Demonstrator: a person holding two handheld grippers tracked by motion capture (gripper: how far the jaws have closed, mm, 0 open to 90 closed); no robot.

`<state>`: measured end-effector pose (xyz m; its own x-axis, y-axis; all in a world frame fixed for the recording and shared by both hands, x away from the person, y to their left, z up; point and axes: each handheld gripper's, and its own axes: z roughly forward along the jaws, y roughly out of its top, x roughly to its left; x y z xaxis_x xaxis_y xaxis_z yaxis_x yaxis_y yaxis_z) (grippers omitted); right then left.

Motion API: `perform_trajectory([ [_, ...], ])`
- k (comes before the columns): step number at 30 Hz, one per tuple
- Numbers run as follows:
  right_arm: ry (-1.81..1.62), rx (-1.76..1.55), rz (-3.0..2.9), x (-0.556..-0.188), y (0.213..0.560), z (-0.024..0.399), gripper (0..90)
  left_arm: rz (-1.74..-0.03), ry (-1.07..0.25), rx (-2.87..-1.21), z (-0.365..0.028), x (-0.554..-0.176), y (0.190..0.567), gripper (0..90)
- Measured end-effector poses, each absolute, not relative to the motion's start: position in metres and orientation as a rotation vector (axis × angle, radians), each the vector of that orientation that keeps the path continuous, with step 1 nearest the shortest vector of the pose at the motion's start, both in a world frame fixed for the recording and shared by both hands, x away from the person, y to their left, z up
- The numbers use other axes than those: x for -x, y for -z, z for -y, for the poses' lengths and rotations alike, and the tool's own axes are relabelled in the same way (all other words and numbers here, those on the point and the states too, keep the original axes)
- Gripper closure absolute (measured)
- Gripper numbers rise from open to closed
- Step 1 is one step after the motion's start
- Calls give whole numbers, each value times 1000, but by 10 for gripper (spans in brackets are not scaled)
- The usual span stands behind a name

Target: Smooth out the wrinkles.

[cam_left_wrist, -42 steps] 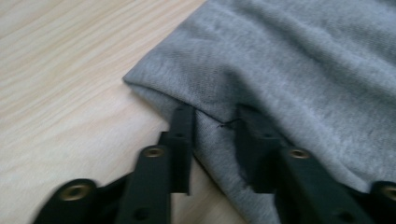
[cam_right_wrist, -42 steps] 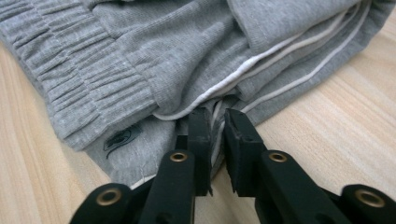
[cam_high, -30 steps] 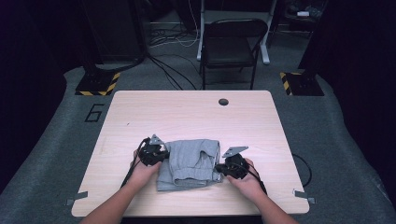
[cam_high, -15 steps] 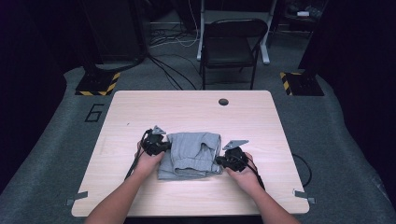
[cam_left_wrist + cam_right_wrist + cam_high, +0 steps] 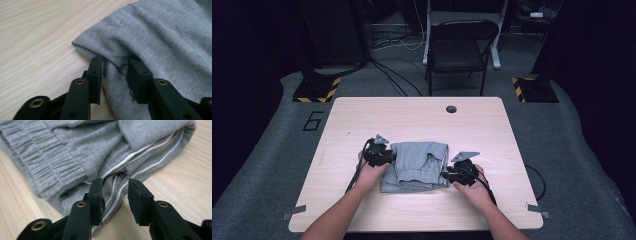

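Note:
A folded grey garment [image 5: 417, 167] with an elastic waistband and white side stripes lies on the wooden table [image 5: 422, 120], toward its near side. My left gripper [image 5: 390, 156] is at the garment's left edge. In the left gripper view its jaws [image 5: 115, 72] have just been opening; a fold of grey cloth [image 5: 160, 37] lies loose between them, with a stray thread. My right gripper [image 5: 445, 175] is at the garment's near right corner. Its jaws [image 5: 115, 192] have also just been opening and stand apart over the striped edge [image 5: 140, 157], without pressing it.
The table has a round cable hole [image 5: 451, 108] near its far edge. Bare wood lies to the left, to the right and beyond the garment. A black folding chair [image 5: 462, 50], cables and two yellow-black striped bases [image 5: 314, 90] stand on the floor behind.
My left gripper has slid a little away from the person along the garment's left edge. The right hand has stayed put. The garment now lies flatter and more compact.

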<state>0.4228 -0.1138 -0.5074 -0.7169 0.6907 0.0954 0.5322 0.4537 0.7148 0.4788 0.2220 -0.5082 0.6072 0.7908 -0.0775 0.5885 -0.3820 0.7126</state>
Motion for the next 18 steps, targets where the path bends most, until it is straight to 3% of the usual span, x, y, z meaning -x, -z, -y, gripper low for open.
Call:
perform_trajectory([
  [10, -1153, -1074, -2464, -418, 492, 127, 592, -1069, -356, -2064, -231, -464, 490, 511],
  [18, -1183, -1096, -2412, -417, 481, 145, 526, -1102, -343, -2012, -244, -453, 482, 476],
])
